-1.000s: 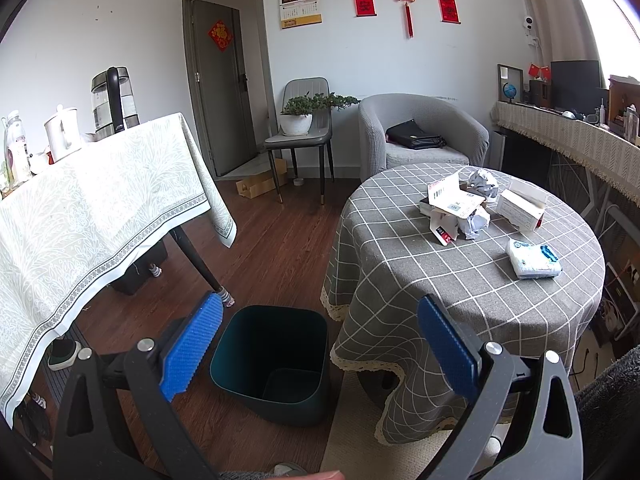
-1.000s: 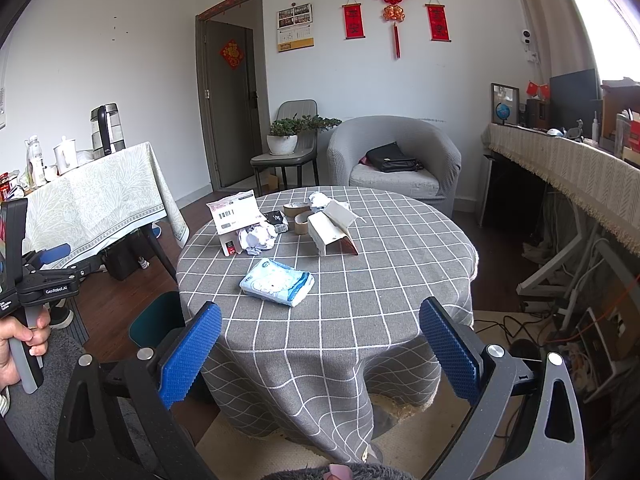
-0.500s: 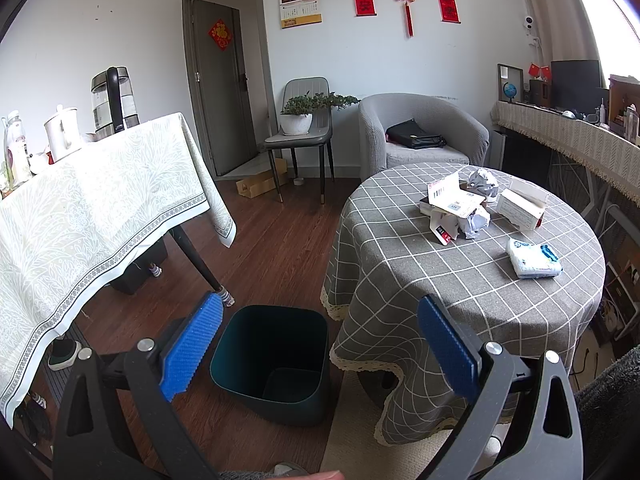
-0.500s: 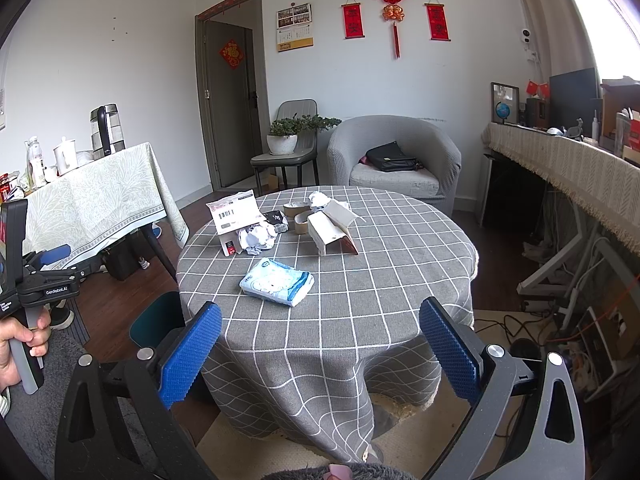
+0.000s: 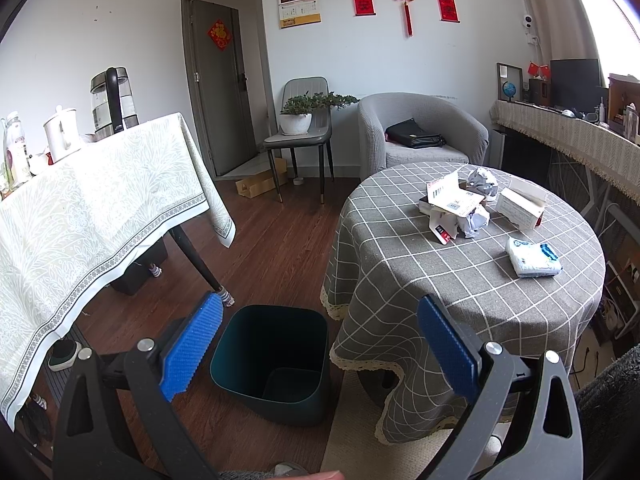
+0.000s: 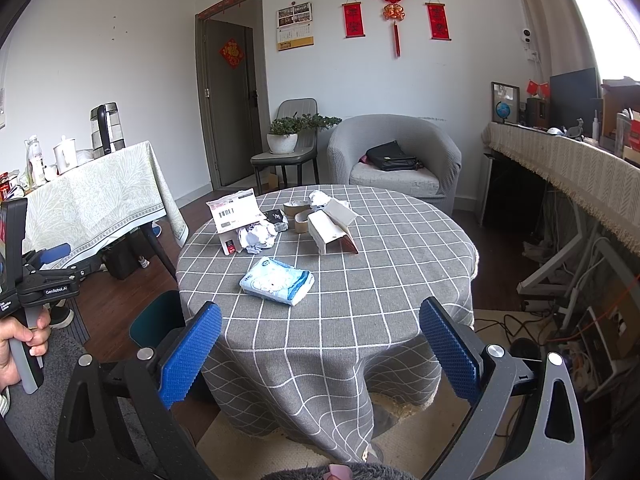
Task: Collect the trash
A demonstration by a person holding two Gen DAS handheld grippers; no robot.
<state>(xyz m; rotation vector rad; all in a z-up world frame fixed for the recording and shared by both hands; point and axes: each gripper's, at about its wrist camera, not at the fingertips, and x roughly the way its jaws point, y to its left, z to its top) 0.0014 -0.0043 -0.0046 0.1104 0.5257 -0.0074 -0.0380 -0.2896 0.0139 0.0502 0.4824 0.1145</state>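
From the left camera, nothing has been gathered yet, I'd say: the left gripper (image 5: 320,336) hangs in the air with its blue pads spread wide and nothing between them, low over the floor in front of the bin (image 5: 272,354). The bin is dark teal, square-mouthed, and stands on the wood floor just beside the hanging cloth of the round table (image 5: 400,280); what shows of its inside looks empty. The trash (image 5: 460,210) lies in a loose heap toward the far side of the tabletop: an opened carton, crumpled paper, a torn white box, with a tissue pack (image 5: 534,257) apart from it, nearer the edge. From the right camera, the right gripper (image 6: 320,346) is likewise wide open and holds nothing, pointed at the table from well short of it. Here the heap shows more: cardboard roll cores behind the crumpled paper (image 6: 258,237), a tented white box, and the blue-and-white pack lying flat and alone, closest to the claw. The next move, to my mind, calls for reaching over the table edge and closing on a single light piece, the pack being the easiest, then carrying it to the bin at the table's left.
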